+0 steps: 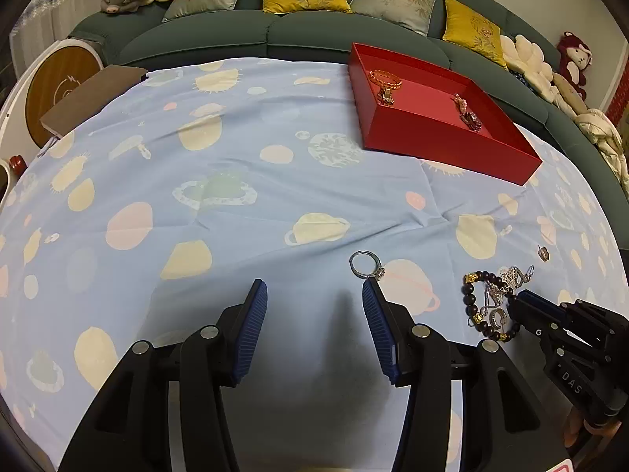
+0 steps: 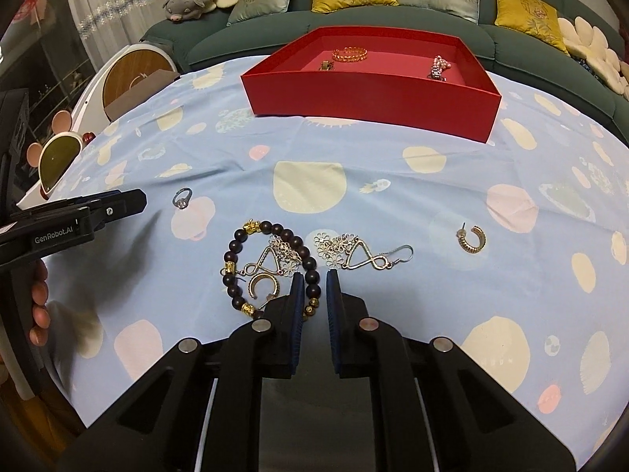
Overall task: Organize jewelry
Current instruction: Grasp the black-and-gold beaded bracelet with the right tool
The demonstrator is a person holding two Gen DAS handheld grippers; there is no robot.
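A dark beaded bracelet [image 2: 271, 267] with gold spacers lies on the planet-print cloth [image 2: 354, 204], ringed round a silver flower earring [image 2: 275, 255] and a gold hoop [image 2: 263, 285]; its twin earring [image 2: 361, 255] lies just beside, another hoop [image 2: 473, 239] well apart, a stone ring [image 2: 182, 198] to the left; the red tray [image 2: 369, 94] beyond holds a gold bangle [image 2: 350, 54]; its other pieces are too small to name; the right gripper [image 2: 314, 279] stands narrowly apart over the bracelet's edge, contact unclear; the left gripper [image 1: 314, 291] gapes wide, holding nothing.

Both wrist cameras sit low over the counter [image 1: 275, 181], facing the far sofa [image 2: 511, 35]; both share the red tray [image 1: 452, 145] and bead bracelet [image 2: 236, 244].
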